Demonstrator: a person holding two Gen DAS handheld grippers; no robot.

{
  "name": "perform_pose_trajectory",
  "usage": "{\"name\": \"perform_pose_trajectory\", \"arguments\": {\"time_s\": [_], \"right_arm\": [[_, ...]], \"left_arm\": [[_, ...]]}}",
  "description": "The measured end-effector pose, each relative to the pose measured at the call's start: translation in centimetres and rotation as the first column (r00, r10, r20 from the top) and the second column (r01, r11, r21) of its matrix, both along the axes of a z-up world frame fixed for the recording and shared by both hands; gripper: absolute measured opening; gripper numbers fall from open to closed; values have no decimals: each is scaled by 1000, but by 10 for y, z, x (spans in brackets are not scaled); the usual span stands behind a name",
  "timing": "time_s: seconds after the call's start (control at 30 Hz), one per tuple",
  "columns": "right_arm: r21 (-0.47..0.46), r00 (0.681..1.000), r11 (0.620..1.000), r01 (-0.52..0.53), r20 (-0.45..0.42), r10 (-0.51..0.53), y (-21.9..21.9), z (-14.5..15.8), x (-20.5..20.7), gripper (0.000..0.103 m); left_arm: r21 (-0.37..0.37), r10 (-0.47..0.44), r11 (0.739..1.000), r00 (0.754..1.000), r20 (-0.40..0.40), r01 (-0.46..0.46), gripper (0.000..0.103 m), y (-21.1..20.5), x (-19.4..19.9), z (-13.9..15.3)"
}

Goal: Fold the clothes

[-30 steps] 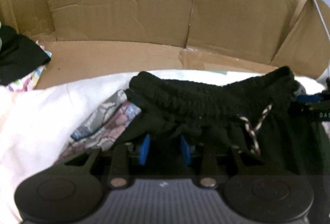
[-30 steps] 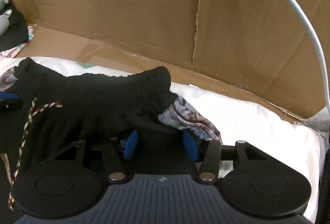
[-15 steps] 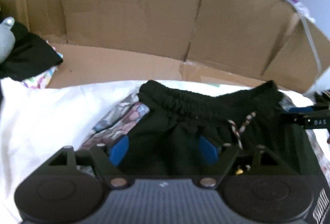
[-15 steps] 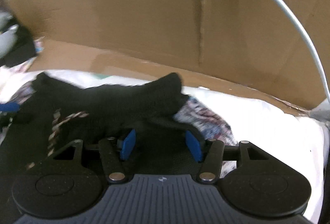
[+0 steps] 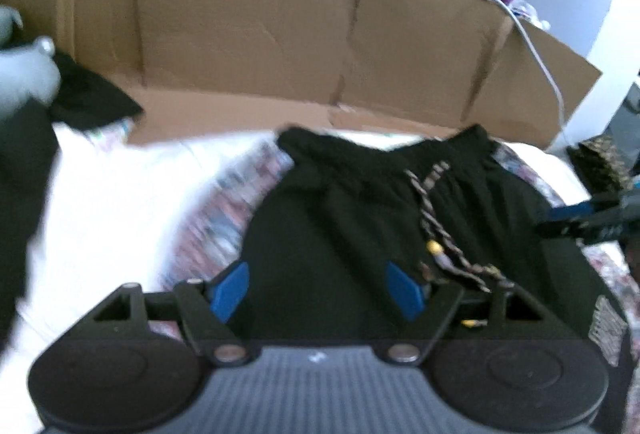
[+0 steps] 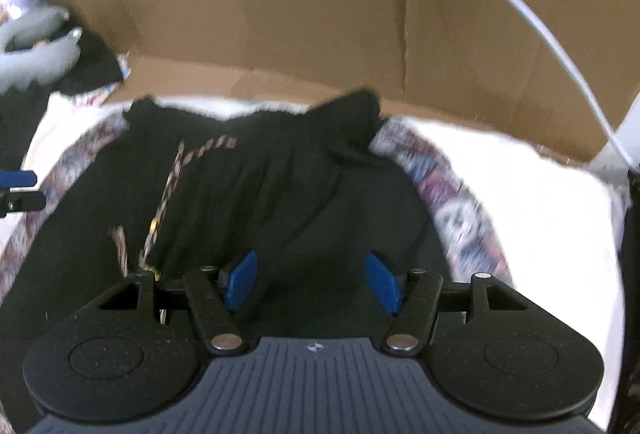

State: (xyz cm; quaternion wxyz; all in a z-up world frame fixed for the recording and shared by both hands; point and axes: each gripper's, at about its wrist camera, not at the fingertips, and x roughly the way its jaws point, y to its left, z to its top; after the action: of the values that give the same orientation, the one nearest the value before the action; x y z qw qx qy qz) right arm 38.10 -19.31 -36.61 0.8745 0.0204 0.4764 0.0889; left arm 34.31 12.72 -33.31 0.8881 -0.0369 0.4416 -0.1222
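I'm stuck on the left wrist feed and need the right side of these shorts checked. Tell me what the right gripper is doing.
Observer: The right gripper has its jaws opening above the black shorts; neither blue pad presses the cloth.
Operator: Describe the waistband corner on that side.
Observer: That corner is bunched and peaks up near the cardboard wall, not lying flat.
Operator: Report what lies beyond that corner.
Observer: A strip of patterned fabric shows from under the shorts, with white sheet past it.
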Motion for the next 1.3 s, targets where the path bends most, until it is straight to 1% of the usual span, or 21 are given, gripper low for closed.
{"name": "perform_pose_trajectory", "arguments": {"time_s": [0.07,0.17,0.2,0.23,0.27,0.33,0.5,0.67,0.73,0.8,0.87,0.93,1.0,1.17,1.23,1.3], "right_arm": [[-16,1000,1000,-3,-23,2,3,-7,-16,67],[-45,998,999,-4,-65,1,8,-25,-35,68],[-50,998,999,-6,-64,3,10,-29,-43,69],[-59,998,998,-14,-55,11,12,-30,-53,73],[-66,998,998,-21,-54,18,14,-31,-61,75],[-62,998,998,-19,-61,15,11,-32,-75,79],[-56,998,998,-1,-68,-3,3,-33,-100,80],[-51,995,999,16,-96,-21,1,-34,-116,81],[-42,993,999,23,-112,-28,0,-34,-119,84],[-33,991,999,27,-130,-31,-2,-35,-120,88],[-27,990,999,19,-143,-22,-1,-36,-118,92],[-25,988,1000,6,-157,-10,2,-38,-115,100],[-41,985,999,-10,-171,2,7,-40,-112,103],[-76,986,997,-10,-169,-3,13,-41,-110,103],[-79,986,997,-6,-169,-7,14,-41,-109,103],[-80,985,997,0,-174,-14,13,-40,-108,103]], "left_arm": [[0,6,1000,1000,-15,-6,79,-3,-11,-12],[-18,35,999,996,-83,-37,79,3,-24,-36],[-10,44,999,994,-97,-45,79,8,-29,-43],[4,45,999,994,-99,-45,79,11,-36,-47],[16,45,999,994,-99,-44,79,14,-43,-50],[32,53,998,994,-95,-50,79,19,-59,-51],[68,60,996,993,-101,-54,80,30,-92,-53],[70,92,994,988,-126,-83,80,34,-107,-49],[76,105,993,984,-144,-95,82,33,-110,-48],[78,108,992,979,-173,-95,89,31,-108,-49],[73,104,993,975,-195,-92,100,29,-106,-51],[71,109,993,971,-212,-96,103,27,-100,-54],[82,119,991,968,-221,-103,103,26,-96,-57],[153,126,984,964,-236,-92,103,16,-90,-59],[157,136,982,962,-238,-100,103,15,-89,-59],[144,149,983,959,-241,-116,103,17,-89,-59]]}}
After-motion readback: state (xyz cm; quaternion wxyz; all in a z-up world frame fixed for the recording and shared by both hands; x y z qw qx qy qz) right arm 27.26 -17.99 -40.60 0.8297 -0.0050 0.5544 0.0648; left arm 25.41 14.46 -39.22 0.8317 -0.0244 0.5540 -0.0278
